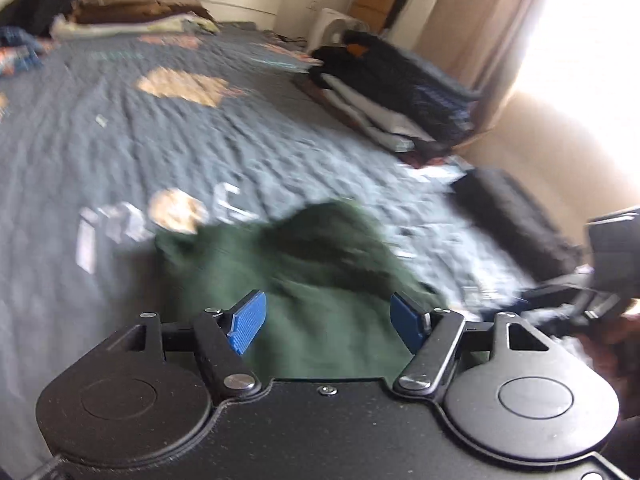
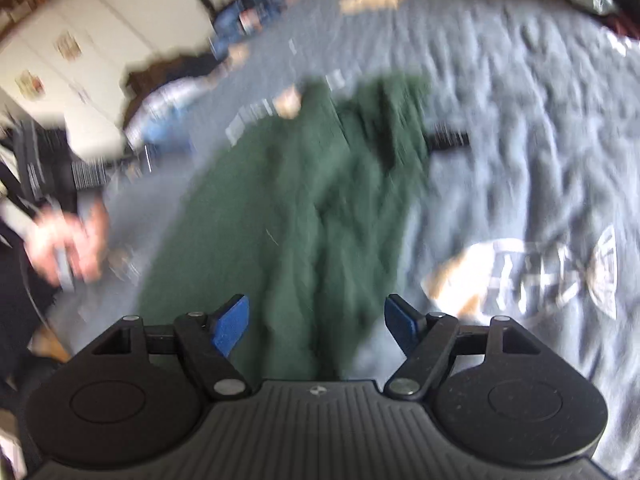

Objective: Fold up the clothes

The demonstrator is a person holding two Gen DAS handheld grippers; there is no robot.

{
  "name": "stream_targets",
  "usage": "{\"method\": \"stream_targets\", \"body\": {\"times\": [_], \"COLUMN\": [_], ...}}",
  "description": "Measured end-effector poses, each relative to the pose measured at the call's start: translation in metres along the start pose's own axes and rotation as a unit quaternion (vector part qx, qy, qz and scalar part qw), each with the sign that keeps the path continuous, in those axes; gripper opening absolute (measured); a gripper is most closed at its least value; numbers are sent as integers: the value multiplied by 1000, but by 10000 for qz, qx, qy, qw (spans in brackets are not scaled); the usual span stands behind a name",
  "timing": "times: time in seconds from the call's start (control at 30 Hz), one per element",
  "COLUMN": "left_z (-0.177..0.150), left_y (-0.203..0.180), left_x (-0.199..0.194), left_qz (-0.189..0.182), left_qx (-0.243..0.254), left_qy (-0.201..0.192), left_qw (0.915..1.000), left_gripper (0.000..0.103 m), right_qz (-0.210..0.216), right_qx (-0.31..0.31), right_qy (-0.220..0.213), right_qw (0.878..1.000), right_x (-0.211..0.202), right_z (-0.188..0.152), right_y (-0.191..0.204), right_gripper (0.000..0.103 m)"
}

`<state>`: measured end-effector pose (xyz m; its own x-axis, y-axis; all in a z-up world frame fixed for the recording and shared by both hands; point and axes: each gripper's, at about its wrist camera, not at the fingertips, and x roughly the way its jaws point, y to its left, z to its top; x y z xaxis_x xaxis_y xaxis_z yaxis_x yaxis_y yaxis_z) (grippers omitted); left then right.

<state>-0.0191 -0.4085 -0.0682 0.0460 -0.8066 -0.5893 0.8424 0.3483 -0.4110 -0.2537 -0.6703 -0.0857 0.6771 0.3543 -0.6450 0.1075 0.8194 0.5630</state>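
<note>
i see the green garment (image 1: 304, 280) lying on the grey bedspread (image 1: 120, 140), in front of both my tongs. it looks partly gathered into a long shape, with bumps and creases, so i judge the fold is only half done and it is not yet a neat flat packet. at the far edge of the bed there is a pile of folded clothes (image 1: 400, 96), and another heap (image 1: 120, 8) at the head of the bed, so some pieces seem finished already.

my left tongs (image 1: 332, 320) stand open, the blue pads apart, and nothing is between them; the green cloth is only below. my right tongs (image 2: 316, 326) are also wide open and hold nothing.

both views are very blurred. i cannot tell what kind of garment it is, or where its sleeves or edges are. a hand (image 2: 68, 244) shows at the left of the right view, smeared. the near end of the garment is hidden under the tongs' bodies.
</note>
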Motion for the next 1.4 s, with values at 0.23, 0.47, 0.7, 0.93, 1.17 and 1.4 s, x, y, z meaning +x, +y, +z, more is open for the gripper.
{"method": "stream_targets", "body": {"times": [0.23, 0.47, 0.7, 0.93, 1.17, 1.4], "left_z": [-59, -56, -87, -87, -102, -104], "left_y": [1, -15, -11, -9, -6, -9], "left_x": [39, 14, 21, 7, 18, 16], "left_qz": [-824, -1107, -1375, -1687, -1950, -1861], "left_qx": [-1012, -1125, -1495, -1492, -1426, -1225], "left_qy": [251, -53, 449, 449, 438, 526], "left_qw": [9911, 9874, 9781, 9733, 9694, 9735], "left_gripper": [84, 85, 88, 90, 96, 96], "right_qz": [954, 1546, 1127, 1244, 1938, 1258], "right_qx": [448, 916, 1630, 1939, 1598, 1669], "right_qy": [-828, -912, -941, -857, -1023, -648], "right_qw": [9910, 9795, 9756, 9693, 9625, 9758], "right_x": [10, 64, 92, 83, 82, 125], "right_z": [22, 43, 31, 32, 62, 76], "right_y": [12, 4, -42, -55, -21, -33], "right_gripper": [74, 74, 71, 66, 74, 72]}}
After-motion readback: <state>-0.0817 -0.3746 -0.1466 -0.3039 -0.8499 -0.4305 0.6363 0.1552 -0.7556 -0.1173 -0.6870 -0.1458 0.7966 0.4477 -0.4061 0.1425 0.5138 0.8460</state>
